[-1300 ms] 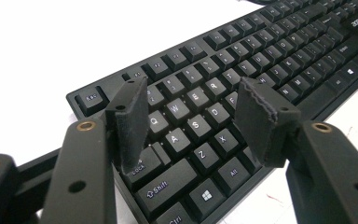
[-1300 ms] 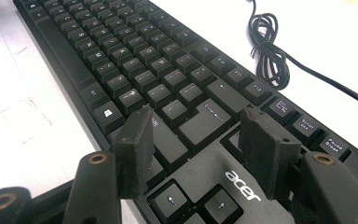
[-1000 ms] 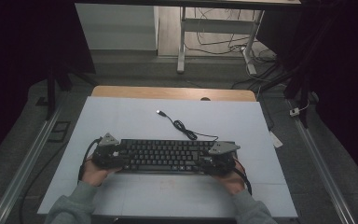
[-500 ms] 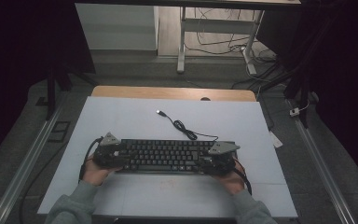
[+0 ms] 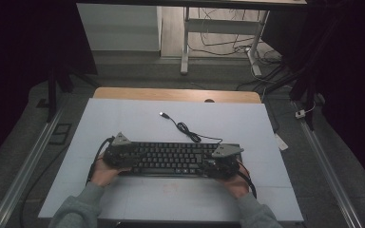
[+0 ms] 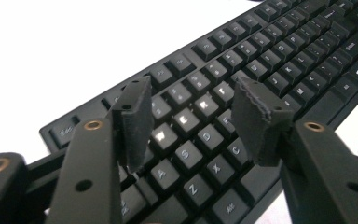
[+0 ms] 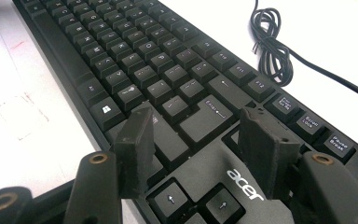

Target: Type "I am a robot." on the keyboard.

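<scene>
A black keyboard point(image 5: 173, 159) is seen lying flat on the pale counter point(image 5: 138, 123), in the lower middle of the high view, with its long side running from left to right across the frame. Its cable point(image 5: 190, 133) is led off toward the upper middle of the frame, coiled once just behind the keyboard and ended in a plug lying apart. The left gripper point(image 5: 123, 154) is placed over the keyboard's left end and the right gripper point(image 5: 221, 161) over its right end. The step in hand is judged to be the settling of both grippers onto the two ends before a grasp is made. In the left gripper view the fingers point(image 6: 133, 123) are seen fairly wide apart, having just been closing, with the letter keys below and between them; no key or edge is seen pressed by the pads. In the right gripper view the fingers point(image 7: 135, 149) are likewise held wide, poised above the brand label and the arrow keys at the lower middle of that frame, with nothing clamped. The next move is judged to call for each pair of fingers to be lowered across the keyboard's front and back edges and then closed evenly, so that the keyboard is kept level.
</scene>
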`<state>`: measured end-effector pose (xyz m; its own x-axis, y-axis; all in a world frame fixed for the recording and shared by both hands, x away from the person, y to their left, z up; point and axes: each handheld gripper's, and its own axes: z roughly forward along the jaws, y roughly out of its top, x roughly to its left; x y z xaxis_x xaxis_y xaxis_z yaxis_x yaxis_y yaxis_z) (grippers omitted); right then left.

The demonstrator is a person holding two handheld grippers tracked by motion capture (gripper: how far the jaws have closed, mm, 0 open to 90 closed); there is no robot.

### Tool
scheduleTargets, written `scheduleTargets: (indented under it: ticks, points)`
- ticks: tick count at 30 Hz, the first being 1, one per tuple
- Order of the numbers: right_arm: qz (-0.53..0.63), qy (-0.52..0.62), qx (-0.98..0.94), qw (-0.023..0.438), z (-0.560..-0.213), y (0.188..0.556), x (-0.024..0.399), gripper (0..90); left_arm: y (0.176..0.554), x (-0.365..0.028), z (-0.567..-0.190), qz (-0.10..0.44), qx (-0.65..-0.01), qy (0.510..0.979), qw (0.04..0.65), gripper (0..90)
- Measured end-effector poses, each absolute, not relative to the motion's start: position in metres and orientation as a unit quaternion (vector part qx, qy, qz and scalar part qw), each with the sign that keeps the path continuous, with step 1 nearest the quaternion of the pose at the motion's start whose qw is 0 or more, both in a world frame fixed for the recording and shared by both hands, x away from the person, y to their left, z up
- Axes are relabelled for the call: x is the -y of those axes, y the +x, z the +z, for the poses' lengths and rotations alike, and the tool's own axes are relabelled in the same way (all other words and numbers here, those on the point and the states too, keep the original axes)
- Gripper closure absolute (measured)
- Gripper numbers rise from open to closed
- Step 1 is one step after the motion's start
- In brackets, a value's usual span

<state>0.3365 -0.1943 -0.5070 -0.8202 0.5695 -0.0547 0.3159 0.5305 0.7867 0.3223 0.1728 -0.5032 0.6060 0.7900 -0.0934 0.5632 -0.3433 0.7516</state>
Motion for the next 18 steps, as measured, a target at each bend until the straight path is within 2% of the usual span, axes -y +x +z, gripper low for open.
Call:
scheduleTargets:
  ticks: [5,9,12,18]
  points:
    - [0.409,0.255,-0.862,0.155,-0.508,0.337,0.194,45.6,0.327,-0.165,-0.503,0.144,-0.405,0.813,0.393,61.7]
    - [0.409,0.256,-0.862,0.155,-0.508,0.337,0.194,45.7,0.332,-0.159,-0.507,0.138,-0.398,0.822,0.383,78.8]
    - [0.408,0.256,-0.863,0.156,-0.508,0.337,0.194,45.6,0.335,-0.155,-0.511,0.131,-0.397,0.829,0.373,88.4]
    - [0.406,0.255,-0.863,0.155,-0.508,0.336,0.194,45.6,0.338,-0.149,-0.516,0.129,-0.39,0.84,0.354,89.0]
